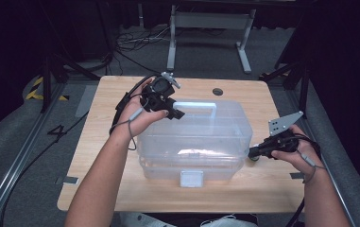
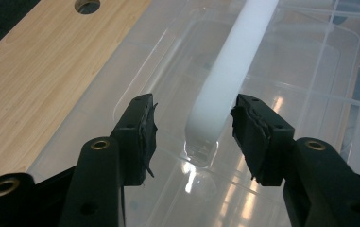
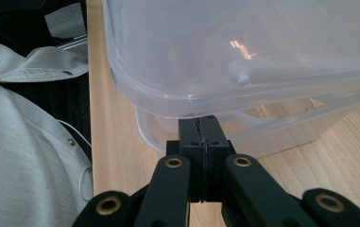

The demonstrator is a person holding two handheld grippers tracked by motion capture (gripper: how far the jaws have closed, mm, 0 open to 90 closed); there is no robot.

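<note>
- Jaws of the left gripper (image 2: 194, 130) stood apart, one either side of the white handle (image 2: 225, 80), near its end, not yet pinching it.
- Pressed together with nothing between them, the right gripper (image 3: 200, 125) sat at the right end of the clear box (image 1: 194, 142), its tips just under the lid rim (image 3: 168, 101).
- Judged from this, the lift or opening had hardly begun; the box sat mid-table, lid down.
- Handle: smooth, rounded, opaque plastic. Box: glossy, see-through, round-cornered. Table (image 1: 111, 94): pale wood grain.

Dim, dark surroundings; soft overhead glare
</note>
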